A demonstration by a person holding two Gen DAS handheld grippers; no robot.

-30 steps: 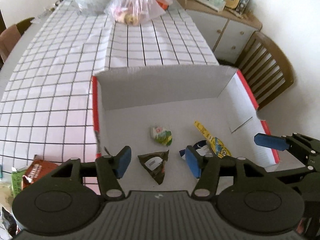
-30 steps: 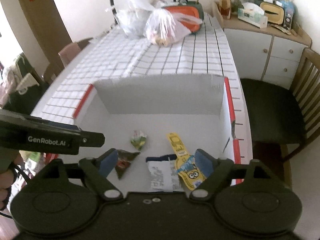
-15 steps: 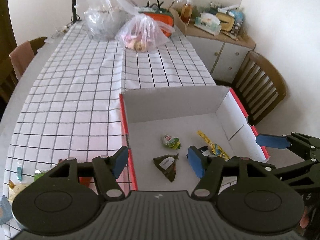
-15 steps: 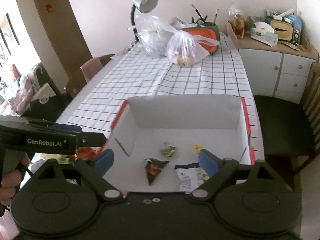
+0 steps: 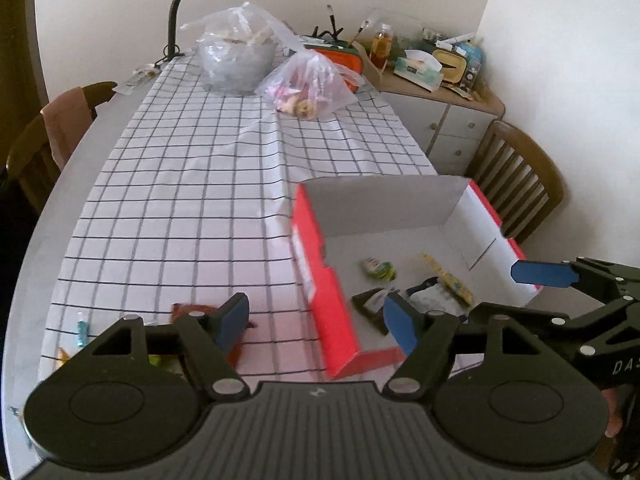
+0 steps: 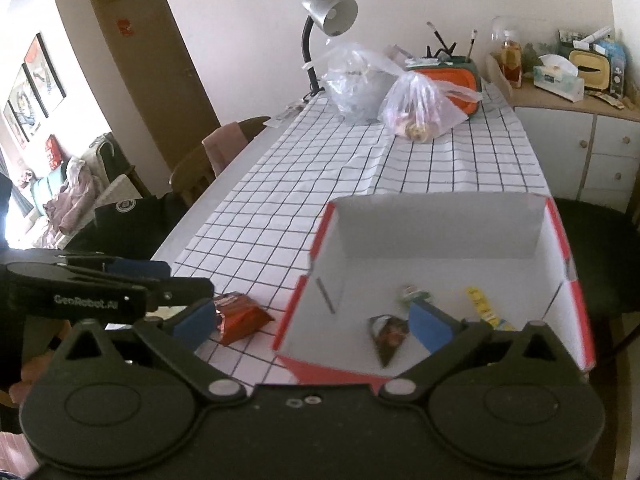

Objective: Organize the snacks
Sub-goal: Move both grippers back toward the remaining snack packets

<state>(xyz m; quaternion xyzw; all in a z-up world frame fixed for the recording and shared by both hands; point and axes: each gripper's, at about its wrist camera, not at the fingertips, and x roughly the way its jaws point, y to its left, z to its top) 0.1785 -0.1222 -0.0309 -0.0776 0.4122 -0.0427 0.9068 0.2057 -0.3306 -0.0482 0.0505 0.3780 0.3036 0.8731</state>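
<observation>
Both grippers are hanging wide open, holding nothing: left gripper (image 5: 316, 318) above the box's (image 6: 436, 236) red wall, right gripper (image 6: 312, 322) likewise. Four snacks are lying inside; a red packet (image 6: 238, 318) is sitting outside on the checked cloth (image 5: 192, 200).

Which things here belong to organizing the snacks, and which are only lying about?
For the job:
- red cardboard box
- triangular snack, green snack, yellow packet inside it
- red snack bag on the tablecloth

Lying about:
- desk lamp
- plastic bags
- tissue box
</observation>
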